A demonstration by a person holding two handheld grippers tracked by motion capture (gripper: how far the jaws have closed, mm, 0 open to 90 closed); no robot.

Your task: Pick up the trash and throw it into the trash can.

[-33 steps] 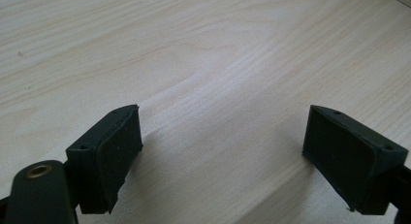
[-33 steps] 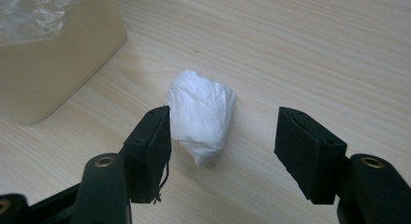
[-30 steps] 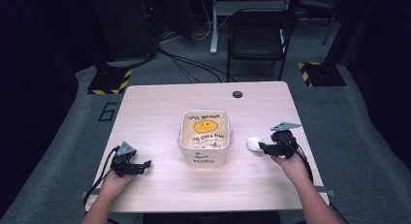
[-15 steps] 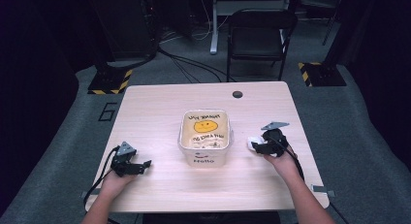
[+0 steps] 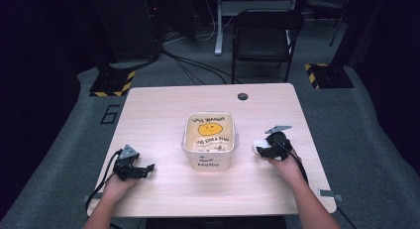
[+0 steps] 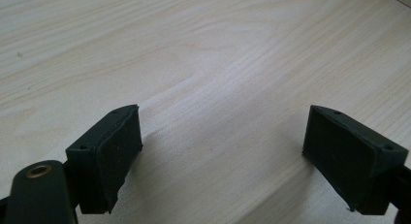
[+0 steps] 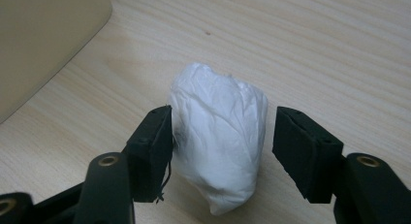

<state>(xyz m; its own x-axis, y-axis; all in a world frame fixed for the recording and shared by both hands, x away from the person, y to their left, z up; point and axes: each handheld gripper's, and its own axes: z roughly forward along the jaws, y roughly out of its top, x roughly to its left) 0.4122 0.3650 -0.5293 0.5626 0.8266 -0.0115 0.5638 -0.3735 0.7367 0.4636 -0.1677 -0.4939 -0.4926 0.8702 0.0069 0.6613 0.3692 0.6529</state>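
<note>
A crumpled white wad point(image 7: 218, 136) lies on the wooden table point(image 5: 163, 115), just right of a translucent tub point(image 5: 208, 162) with a yellow smiley face and "Hello" printed on it. My right gripper point(image 7: 223, 111) is open, with the wad between its jaws. The left pad point(image 7: 155, 146) touches the wad and the right pad stands a little off it. In the high view the right gripper point(image 5: 261, 150) sits beside the tub with the wad point(image 5: 257, 145) at its tip. My left gripper point(image 5: 143, 168) rests near the front left, open point(image 6: 224, 122) over bare wood.
The tub's corner point(image 7: 43, 40) is close to the wad on its left. A dark cable grommet point(image 5: 242, 96) sits near the table's far edge. A black chair point(image 5: 265, 35) stands beyond the table.
My right gripper has moved left toward the tub, bringing its jaws around the white wad. The left gripper has stayed put.
</note>
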